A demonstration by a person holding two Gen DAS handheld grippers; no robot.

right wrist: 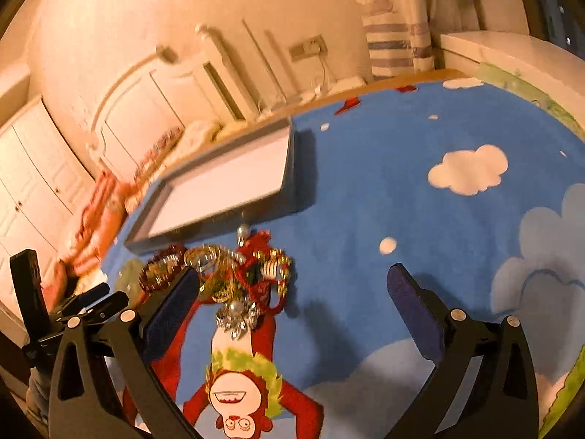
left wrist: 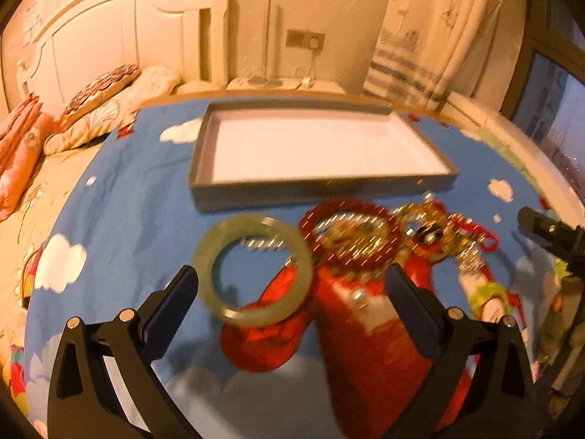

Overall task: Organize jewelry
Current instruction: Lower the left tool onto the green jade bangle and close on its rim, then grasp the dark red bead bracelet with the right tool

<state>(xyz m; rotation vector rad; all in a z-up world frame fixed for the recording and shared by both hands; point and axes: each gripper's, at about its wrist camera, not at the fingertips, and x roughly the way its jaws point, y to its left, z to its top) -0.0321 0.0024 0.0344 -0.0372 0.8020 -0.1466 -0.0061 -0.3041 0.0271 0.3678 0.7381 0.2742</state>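
Your left gripper hangs spread wide over the blue cartoon blanket, holding nothing, with the pale green bangle lying flat just ahead of its left finger. That bangle looks like jade or glass: rigid, smooth, likely slippery and liable to chip if it falls. Take it across one side of the ring, pads on the inner and outer wall, and squeeze gently. Your right gripper is likewise spread and empty, its left finger just beside the tangled heap.

Just beyond the bangle sits the red beaded bracelet, touching or overlapping a knot of gold chains and red cord; motion blur makes it hard to tell how many pieces are in there. Expect those to be light, limp and snag-prone, so lift one loop at its free edge rather than from the middle. Farther off, the grey tray with its white floor lies empty.
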